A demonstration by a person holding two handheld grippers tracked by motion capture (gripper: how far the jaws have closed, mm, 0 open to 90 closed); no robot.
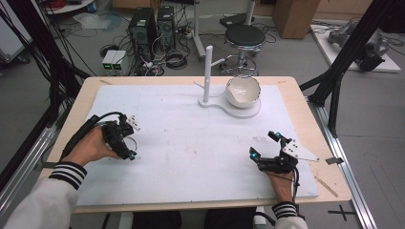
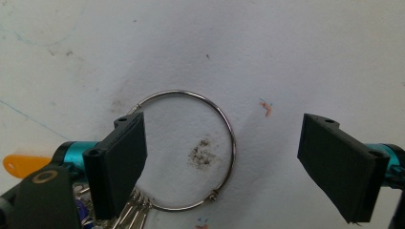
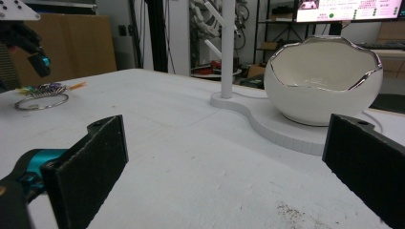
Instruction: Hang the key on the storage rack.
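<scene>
- No brand, label or printed word can be read on the things on the table; the screen far behind the bowl in the right gripper view carries lines of writing too small to make out.
- The key ring (image 2: 191, 150) is a thin, round loop of silvery wire with a small joint in it; a bunch of silvery keys (image 2: 136, 212) hangs on it, and an orange tag (image 2: 21, 164) and something blue lie beside them.
- It lies flat on the white mat (image 1: 191, 143) near the left edge of the table (image 1: 305, 102), about midway along that edge.
- The left gripper (image 1: 129, 139) points down over the ring with jaws wide; one jaw stands over the ring's rim, the other well outside it, and neither pad presses the wire.
- The right gripper (image 1: 263, 144) rests near the table's front right corner, jaws wide with nothing between them.
- A white eggshell-shaped bowl (image 3: 325, 81) with a silvery rim sits on a white stand (image 1: 206, 71) near the far edge.
</scene>
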